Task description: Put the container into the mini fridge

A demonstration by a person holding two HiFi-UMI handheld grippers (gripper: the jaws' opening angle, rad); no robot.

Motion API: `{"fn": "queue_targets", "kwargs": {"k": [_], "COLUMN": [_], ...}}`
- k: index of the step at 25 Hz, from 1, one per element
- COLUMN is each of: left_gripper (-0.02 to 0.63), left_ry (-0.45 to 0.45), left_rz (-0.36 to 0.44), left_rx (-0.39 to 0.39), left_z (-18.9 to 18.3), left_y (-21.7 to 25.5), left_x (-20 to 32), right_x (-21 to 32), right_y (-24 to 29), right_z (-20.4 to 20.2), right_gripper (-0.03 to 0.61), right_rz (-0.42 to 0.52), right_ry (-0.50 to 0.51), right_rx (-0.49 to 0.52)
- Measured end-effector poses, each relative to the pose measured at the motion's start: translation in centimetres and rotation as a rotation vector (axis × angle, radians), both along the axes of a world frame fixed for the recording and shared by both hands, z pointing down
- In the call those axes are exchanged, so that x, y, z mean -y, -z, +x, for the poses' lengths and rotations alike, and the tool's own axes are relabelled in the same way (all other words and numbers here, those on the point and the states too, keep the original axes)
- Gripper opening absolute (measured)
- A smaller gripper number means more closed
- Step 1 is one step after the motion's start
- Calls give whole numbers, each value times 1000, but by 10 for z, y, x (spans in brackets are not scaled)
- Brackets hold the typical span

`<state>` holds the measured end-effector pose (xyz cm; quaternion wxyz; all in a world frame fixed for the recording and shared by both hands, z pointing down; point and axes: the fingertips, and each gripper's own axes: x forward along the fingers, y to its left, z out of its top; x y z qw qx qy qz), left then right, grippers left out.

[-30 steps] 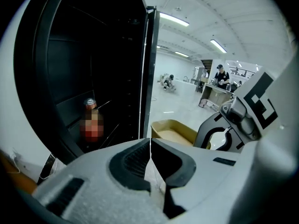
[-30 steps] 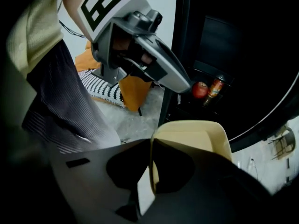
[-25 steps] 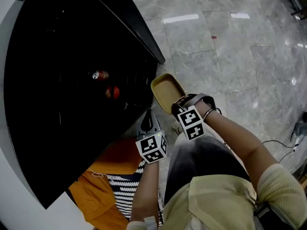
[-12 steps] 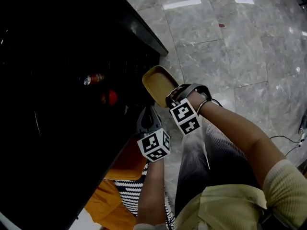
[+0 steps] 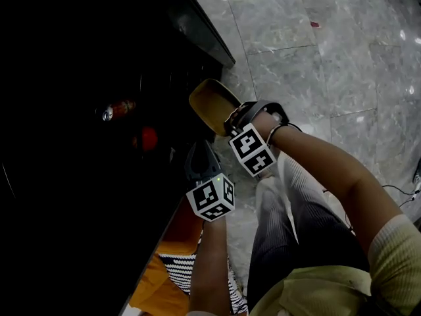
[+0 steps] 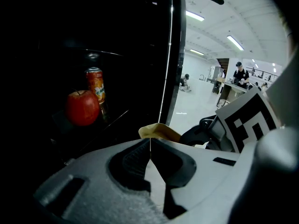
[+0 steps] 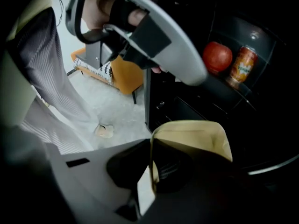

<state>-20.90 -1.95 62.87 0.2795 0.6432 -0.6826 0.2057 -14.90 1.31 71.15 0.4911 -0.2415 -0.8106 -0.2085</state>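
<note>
The black mini fridge (image 5: 79,176) stands open at the left, dark inside. On its shelf are a red apple (image 6: 82,107) and an orange drink can (image 6: 96,85), both also seen in the head view as apple (image 5: 148,138) and can (image 5: 117,108). My right gripper (image 5: 231,122) is shut on the rim of a shallow yellow container (image 5: 210,104), held tilted at the fridge's opening. In the right gripper view the container (image 7: 191,139) sits below the apple (image 7: 217,56). My left gripper (image 5: 197,155) is shut and holds nothing, just below the container.
The fridge door (image 5: 204,31) stands open towards the grey marble floor (image 5: 309,64). An orange seat with striped cloth (image 5: 177,232) is below the left gripper. A small scrap (image 7: 103,130) lies on the floor. A person (image 6: 240,73) stands far off in the room.
Both grippers have moved up and left towards the fridge's opening, the right one carrying the container with it. The fridge's inside now fills more of the head view.
</note>
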Motion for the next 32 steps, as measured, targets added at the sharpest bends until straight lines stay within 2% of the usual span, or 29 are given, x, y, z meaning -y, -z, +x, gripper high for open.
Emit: {"fn": "queue_targets", "kwargs": {"k": [8,14,24,32], "left_gripper": [26,26,26,28], "left_ry": [50,52,76,101], "left_rz": [18,51,99,112], "left_rx": [5,11,38,32], "left_z": [-17,-22,-34,-35], "left_y": [-27,-39,-49,-56], "left_x": [9,23,30,35], "right_x": [11,24,31,54], "right_y": [-40,-61,-80,-87], "right_z": [-25,-44,-85,-100], "right_gripper": [31,31,31,31], "right_rz": [39,37,56,49], "right_ry": [56,34,67,67], "right_rx": [16,35,109,148]}}
